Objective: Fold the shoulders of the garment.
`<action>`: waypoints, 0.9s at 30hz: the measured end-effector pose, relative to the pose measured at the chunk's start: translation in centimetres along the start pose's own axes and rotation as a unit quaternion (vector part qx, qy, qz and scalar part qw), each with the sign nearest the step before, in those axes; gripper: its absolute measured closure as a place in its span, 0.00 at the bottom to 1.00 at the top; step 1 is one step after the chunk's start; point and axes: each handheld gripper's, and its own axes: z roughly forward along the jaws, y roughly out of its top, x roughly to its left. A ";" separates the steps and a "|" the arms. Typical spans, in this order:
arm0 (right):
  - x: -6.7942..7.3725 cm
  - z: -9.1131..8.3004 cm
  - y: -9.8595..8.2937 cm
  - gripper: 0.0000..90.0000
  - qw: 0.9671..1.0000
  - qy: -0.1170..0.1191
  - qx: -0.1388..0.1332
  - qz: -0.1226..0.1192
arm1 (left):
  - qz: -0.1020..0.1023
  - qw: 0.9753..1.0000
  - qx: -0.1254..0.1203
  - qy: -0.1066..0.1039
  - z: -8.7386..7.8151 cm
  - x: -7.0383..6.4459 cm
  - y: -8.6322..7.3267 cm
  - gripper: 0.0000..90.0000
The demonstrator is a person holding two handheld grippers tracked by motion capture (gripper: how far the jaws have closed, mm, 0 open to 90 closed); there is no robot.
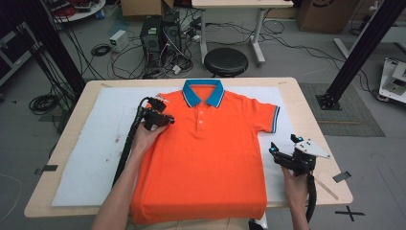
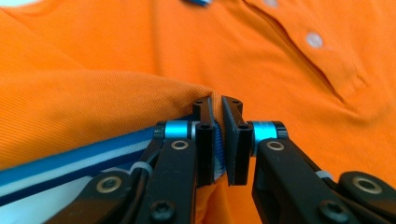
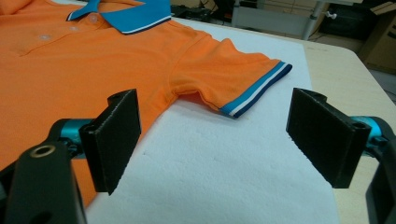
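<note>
Two claws work over one orange polo shirt, which lies face up and flat on a white foam sheet covering the wooden counter, its blue collar toward the far edge and its hem hanging a little over the near edge.

The left claw sits on the shirt's left shoulder area, just beside the button placket. In the left gripper view the left claw's pads are pinched nearly together on the striped cuff of the left sleeve – blue, white and dark blue bands showing between them – with the orange sleeve cloth folded in over the shirt's chest and bunched against the pads. Two white buttons of the placket show beyond.

The right claw is held off the shirt, near the counter's right edge and over the foam sheet, well apart from the left one. In the right gripper view its black pads stand wide apart and hold nothing – between them lies bare white foam, and farther off the right sleeve spread flat with its striped cuff on the foam.

A black stool stands on the floor beyond the counter.
</note>
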 end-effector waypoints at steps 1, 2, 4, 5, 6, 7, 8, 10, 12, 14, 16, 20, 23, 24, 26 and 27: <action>0.0 0.0 0.0 0.20 1.000 0.000 0.000 -0.002 | 0.004 1.000 0.006 0.000 0.4 -0.2 0.0 0.93; 0.0 0.0 0.0 0.20 1.000 0.000 0.000 -0.002 | 0.004 1.000 0.013 -0.002 0.7 -0.3 -0.1 0.93; 0.0 0.0 0.0 0.20 1.000 0.001 0.001 -0.001 | 0.001 1.000 0.023 -0.007 1.3 -0.3 -0.2 0.93; 0.1 0.0 0.0 0.20 1.000 0.001 0.001 0.000 | 0.005 1.000 0.025 -0.008 1.4 -0.5 -0.2 0.93; 0.1 0.0 0.0 0.20 1.000 0.001 0.001 0.000 | 0.005 1.000 0.025 -0.008 1.4 -0.5 -0.2 0.93; 0.1 0.0 0.0 0.20 1.000 0.000 0.003 -0.002 | 0.013 1.000 0.024 -0.008 1.3 -0.8 -0.2 0.93; 0.1 0.0 0.0 0.20 1.000 0.000 0.003 -0.002 | 0.013 1.000 0.024 -0.008 1.3 -0.8 -0.2 0.93; 0.1 0.0 0.0 0.20 1.000 -0.001 0.003 -0.002 | 0.019 0.999 0.023 -0.014 1.3 -1.1 -0.2 0.93; 0.1 0.1 0.0 0.20 1.000 -0.001 0.003 -0.004 | 0.025 0.999 0.029 -0.016 1.5 -1.3 -0.2 0.93; 0.1 0.1 0.0 0.20 1.000 -0.001 0.003 -0.005 | 0.028 0.999 0.028 -0.018 1.4 -1.3 -0.2 0.92; 0.1 0.1 0.0 0.20 1.000 -0.001 0.003 -0.005 | 0.021 0.999 0.021 -0.018 1.0 -1.1 -0.2 0.77; 0.1 0.1 0.0 0.20 1.000 0.000 0.004 -0.005 | -0.004 1.000 -0.012 0.003 -1.2 -0.2 0.2 0.67; 0.2 0.1 0.0 0.20 1.000 -0.001 0.005 -0.005 | -0.031 0.998 -0.032 0.032 -2.8 1.2 0.4 0.61; 0.2 0.1 0.0 0.20 1.000 -0.001 0.005 -0.005 | -0.040 0.998 -0.039 0.036 -3.2 1.6 0.3 0.61; 0.2 0.1 0.0 0.20 1.000 -0.001 0.005 -0.005 | -0.067 0.995 -0.048 0.049 -4.0 3.0 0.0 0.61; 0.2 0.1 0.0 0.20 1.000 -0.001 0.004 -0.006 | -0.078 0.994 -0.048 0.057 -4.2 3.7 -0.2 0.61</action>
